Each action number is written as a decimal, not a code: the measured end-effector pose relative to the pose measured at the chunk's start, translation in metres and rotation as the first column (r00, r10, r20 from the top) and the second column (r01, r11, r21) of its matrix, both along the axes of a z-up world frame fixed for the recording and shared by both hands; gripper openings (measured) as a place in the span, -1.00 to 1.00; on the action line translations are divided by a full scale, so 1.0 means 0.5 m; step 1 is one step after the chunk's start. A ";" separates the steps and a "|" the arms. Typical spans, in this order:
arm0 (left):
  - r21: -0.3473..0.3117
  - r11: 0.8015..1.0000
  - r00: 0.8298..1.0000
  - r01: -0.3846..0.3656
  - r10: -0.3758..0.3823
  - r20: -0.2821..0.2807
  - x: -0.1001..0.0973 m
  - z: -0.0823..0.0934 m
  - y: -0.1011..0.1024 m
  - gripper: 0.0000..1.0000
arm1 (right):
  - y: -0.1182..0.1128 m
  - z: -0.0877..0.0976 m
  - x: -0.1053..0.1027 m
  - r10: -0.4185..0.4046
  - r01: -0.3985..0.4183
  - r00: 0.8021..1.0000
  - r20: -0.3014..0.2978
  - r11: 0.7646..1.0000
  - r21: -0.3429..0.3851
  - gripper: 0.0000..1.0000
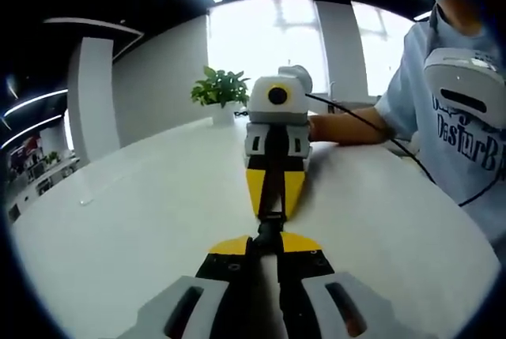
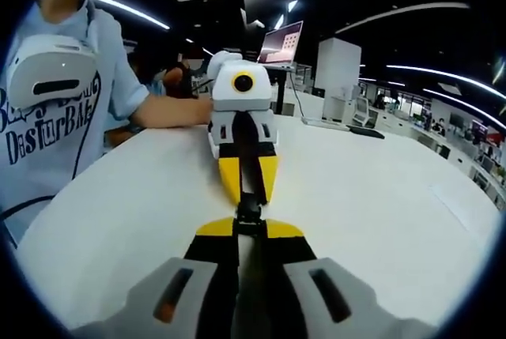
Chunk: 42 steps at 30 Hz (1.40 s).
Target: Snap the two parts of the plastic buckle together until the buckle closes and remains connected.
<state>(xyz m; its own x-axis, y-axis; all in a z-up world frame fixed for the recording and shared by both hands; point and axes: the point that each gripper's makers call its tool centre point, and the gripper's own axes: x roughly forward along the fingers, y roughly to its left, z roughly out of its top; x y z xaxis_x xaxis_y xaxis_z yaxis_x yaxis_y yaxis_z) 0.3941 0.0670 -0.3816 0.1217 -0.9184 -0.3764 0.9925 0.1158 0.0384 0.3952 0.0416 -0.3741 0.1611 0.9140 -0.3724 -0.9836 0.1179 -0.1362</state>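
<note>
Jaws on both grippers are squeezed almost shut, pointing nose to nose over the white table (image 1: pixel 118 220). Left gripper (image 1: pixel 266 244) is pinching one end of the black buckle (image 1: pixel 269 224), and the right gripper (image 2: pixel 250 227) is pinching the other end, so the buckle (image 2: pixel 248 212) is sitting right between the yellow tips, above the table. Can't really tell if the two halves are clicked together, it's too small and dark. A person's arm (image 1: pixel 348 127) is reaching behind the right gripper, and a potted plant (image 1: pixel 220 90) is sitting at the far edge by the window.
</note>
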 end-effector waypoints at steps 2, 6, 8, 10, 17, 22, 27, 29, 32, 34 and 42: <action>0.004 1.000 1.000 -0.006 0.006 0.008 -0.002 0.000 0.000 -0.83 | 0.001 -0.001 0.001 -0.011 0.011 1.000 -0.004 1.000 -0.002 -0.83; 0.005 1.000 0.999 -0.001 0.001 0.048 -0.007 0.009 -0.001 -0.84 | 0.012 -0.003 -0.009 -0.021 0.021 1.000 0.006 1.000 -0.001 -0.84; 0.001 1.000 0.999 -0.007 0.007 0.035 -0.007 0.011 0.004 -0.83 | 0.017 0.002 -0.012 -0.018 0.018 1.000 0.012 1.000 -0.003 -0.84; -0.001 1.000 0.999 -0.006 0.006 0.035 -0.007 0.012 0.007 -0.83 | 0.034 0.003 -0.009 -0.014 0.014 1.000 -0.003 1.000 0.007 -0.83; -0.002 1.000 1.000 -0.005 0.005 0.026 -0.009 0.012 0.010 -0.82 | 0.016 0.002 0.008 -0.006 0.006 1.000 0.008 1.000 0.011 -0.82; -0.004 1.000 1.000 -0.004 0.004 0.020 -0.009 0.009 0.008 -0.82 | 0.015 0.001 0.004 -0.005 0.005 1.000 0.016 1.000 0.003 -0.82; -0.003 1.000 1.000 0.000 0.000 0.021 -0.009 0.008 0.009 -0.81 | 0.017 0.001 0.003 -0.004 0.004 1.000 0.011 1.000 0.003 -0.81; -0.004 1.000 1.000 0.001 -0.001 0.020 -0.008 0.007 0.007 -0.81 | 0.017 0.001 0.003 -0.003 0.003 1.000 0.009 1.000 0.003 -0.81; -0.006 1.000 1.000 0.002 -0.002 0.019 -0.007 0.006 0.006 -0.81 | 0.017 0.001 0.003 -0.005 0.005 1.000 0.004 1.000 0.004 -0.81; -0.007 1.000 1.000 0.004 -0.004 0.022 -0.007 0.006 0.005 -0.80 | 0.016 0.000 0.003 -0.008 0.008 1.000 -0.001 1.000 0.005 -0.80; -0.014 1.000 1.000 0.008 -0.008 0.019 -0.005 0.004 0.002 -0.79 | 0.018 0.000 0.001 -0.009 0.009 1.000 -0.004 1.000 0.010 -0.79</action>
